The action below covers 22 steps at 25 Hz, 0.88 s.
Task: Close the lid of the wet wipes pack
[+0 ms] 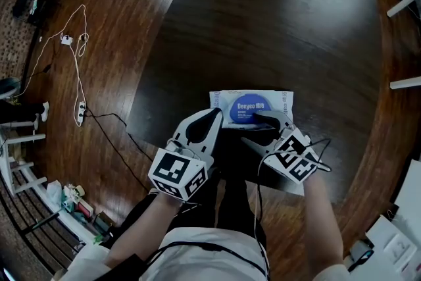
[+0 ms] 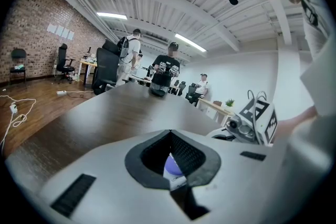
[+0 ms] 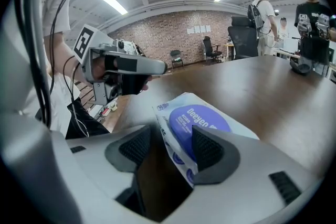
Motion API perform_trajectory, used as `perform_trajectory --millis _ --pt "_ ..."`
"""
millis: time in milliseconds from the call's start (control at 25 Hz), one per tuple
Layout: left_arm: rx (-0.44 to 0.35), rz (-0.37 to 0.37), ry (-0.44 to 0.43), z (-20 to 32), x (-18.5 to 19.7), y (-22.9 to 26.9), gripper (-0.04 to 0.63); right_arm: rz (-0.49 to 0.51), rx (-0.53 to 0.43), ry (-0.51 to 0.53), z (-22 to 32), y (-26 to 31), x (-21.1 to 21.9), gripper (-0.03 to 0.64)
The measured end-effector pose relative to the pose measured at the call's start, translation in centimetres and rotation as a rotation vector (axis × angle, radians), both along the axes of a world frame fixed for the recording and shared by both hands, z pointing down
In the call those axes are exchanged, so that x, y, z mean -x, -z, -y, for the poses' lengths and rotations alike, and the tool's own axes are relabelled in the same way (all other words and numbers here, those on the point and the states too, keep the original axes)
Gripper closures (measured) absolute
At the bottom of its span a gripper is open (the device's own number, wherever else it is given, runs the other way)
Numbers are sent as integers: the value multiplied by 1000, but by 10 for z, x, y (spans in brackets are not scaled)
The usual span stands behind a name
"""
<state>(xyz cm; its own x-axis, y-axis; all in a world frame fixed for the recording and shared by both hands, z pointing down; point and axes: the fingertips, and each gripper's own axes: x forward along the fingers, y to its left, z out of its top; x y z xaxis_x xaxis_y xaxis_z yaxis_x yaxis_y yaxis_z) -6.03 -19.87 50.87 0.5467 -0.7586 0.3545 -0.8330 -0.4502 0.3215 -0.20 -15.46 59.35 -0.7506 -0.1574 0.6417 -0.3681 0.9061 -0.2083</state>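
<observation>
The wet wipes pack [image 1: 252, 106] is white with a round blue lid [image 1: 248, 108] that lies flat on it. It rests near the front edge of the dark table [image 1: 276, 29]. My right gripper [image 1: 255, 128] is open around the pack's near edge [image 3: 202, 118]: one pad rests on the blue lid and the other stands clear of the pack. My left gripper [image 1: 216, 114] is shut, with its tip by the pack's left near corner and a little above it. A sliver of the pack [image 2: 173, 168] shows through the gap behind its joined tips [image 2: 169, 134].
White cables and a power strip [image 1: 79, 49] lie on the wooden floor to the left. People [image 2: 170, 63] stand at desks far beyond the table. A dark object [image 2: 157, 89] sits at the table's far end. Papers [image 1: 401, 233] lie at the lower right.
</observation>
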Motion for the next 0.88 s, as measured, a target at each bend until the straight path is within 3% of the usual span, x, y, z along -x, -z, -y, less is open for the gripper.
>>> perform_trajectory --millis 320,560,880 --pt "-9 9 14 2 15 1 594 -41 1 10 0 -13 -4 380" --pt "-45 7 3 -4 21 24 594 102 -18 -76 3 45 7 380" --pt "-114 -10 -47 -16 8 65 594 171 -106 -187 -9 100 -3 380"
